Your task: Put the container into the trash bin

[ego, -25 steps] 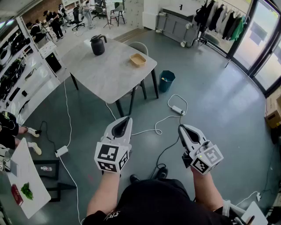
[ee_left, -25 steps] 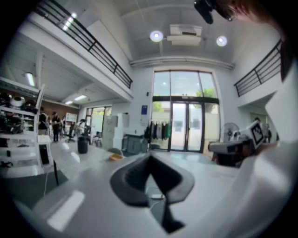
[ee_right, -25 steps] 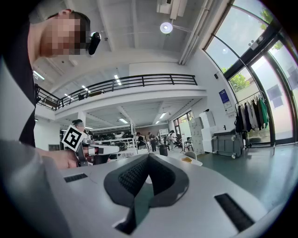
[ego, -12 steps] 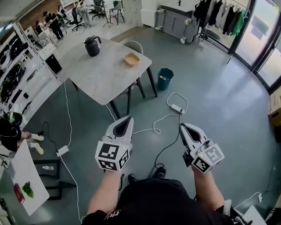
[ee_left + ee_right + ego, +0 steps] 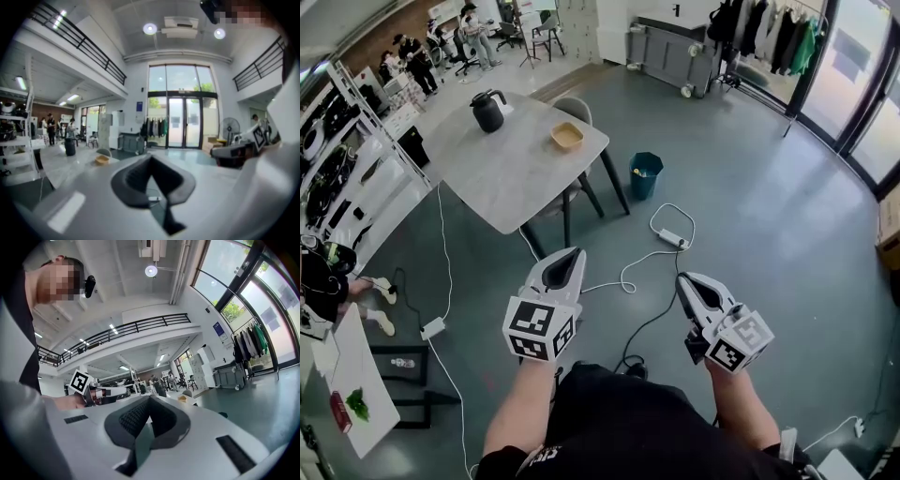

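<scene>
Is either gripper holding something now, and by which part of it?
Nothing is held: the left gripper and the right gripper are both shut and empty.

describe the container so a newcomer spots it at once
Find the grey table at the head view's upper left. The container sits near its right edge: a shallow, open, tan dish, unlike the tall black jug across the table.
</scene>
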`<state>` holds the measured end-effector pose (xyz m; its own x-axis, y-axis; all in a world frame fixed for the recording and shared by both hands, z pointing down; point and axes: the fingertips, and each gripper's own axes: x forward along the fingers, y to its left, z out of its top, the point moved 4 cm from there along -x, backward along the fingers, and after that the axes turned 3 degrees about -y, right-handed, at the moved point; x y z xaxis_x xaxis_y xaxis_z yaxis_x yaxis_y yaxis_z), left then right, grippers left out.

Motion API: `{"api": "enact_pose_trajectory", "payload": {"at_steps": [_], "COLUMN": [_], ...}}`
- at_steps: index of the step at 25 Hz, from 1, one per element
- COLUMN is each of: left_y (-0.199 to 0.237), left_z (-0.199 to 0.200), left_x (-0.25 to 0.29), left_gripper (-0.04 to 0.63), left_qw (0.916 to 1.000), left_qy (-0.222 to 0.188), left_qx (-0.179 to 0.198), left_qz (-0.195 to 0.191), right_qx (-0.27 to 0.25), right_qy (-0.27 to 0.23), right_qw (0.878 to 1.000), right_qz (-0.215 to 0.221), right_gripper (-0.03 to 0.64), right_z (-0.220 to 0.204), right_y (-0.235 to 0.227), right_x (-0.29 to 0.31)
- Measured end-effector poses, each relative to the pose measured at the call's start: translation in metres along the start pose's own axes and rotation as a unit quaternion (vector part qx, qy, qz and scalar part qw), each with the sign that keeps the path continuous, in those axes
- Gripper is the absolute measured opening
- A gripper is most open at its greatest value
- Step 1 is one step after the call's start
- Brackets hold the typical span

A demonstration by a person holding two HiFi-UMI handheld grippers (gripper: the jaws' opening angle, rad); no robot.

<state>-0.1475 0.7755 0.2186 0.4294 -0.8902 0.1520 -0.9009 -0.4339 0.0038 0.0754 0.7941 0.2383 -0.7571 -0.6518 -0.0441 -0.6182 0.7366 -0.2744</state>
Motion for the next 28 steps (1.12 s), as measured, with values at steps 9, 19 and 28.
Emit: {"api": "enact_pose_trajectory", "payload": {"at_steps": [9,19,28], "left_y": [0.006,0.070,0.175], "left_z": [-0.008,-0.009,0.006], "left_x": [0.025,0.101,0.176], "left_gripper": [0.003,0.003,0.003], "left_qw": [0.9998,0.9991,0.9986], "left_qy": [0.007,-0.003,-0.008], "left_qx": [-0.019,-0.035,-0.039], "left_qz": [-0.006,-0.024,-0.035], "right_qx": [0.015,0.009,0.000], "right_qy": [0.009,0.019,0.039], "right_qw": [1.000,1.000,0.999], "right_qz": [-0.002,-0.020,-0.018], "right_gripper": [-0.005,-0.005,-0.005], "right_z": [-0.007,0.002,0.018], "right_y": [-0.017,-0.069,-0.107], "right_x": [0.005,0.078,0.206]}}
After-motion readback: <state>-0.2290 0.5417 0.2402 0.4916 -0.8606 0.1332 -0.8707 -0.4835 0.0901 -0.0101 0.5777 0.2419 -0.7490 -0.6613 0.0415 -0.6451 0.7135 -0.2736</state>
